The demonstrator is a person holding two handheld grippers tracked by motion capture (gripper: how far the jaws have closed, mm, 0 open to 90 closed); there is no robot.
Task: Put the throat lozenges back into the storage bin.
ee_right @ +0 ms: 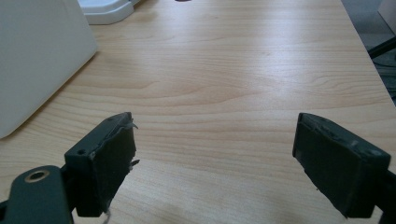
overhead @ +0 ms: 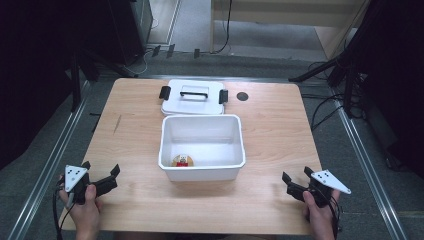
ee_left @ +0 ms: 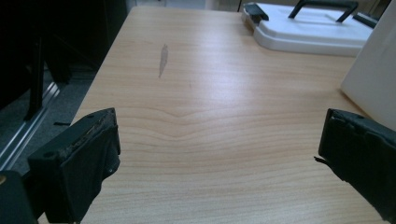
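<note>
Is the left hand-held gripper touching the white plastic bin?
Apart. The high view shows bare wooden table between the left hand-held gripper and the white plastic bin.

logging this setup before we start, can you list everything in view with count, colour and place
table: one, light wood, centre of the high view
box: one, white, open, middle of the table
small round item: one, yellowish with red, inside the box near its front wall; too small to identify
lid: one, white with black handle and clips, flat behind the box
dark disc: one, black, on the table right of the lid
left tongs: one, black, open, near left corner
right tongs: one, black, open, near right corner
</note>
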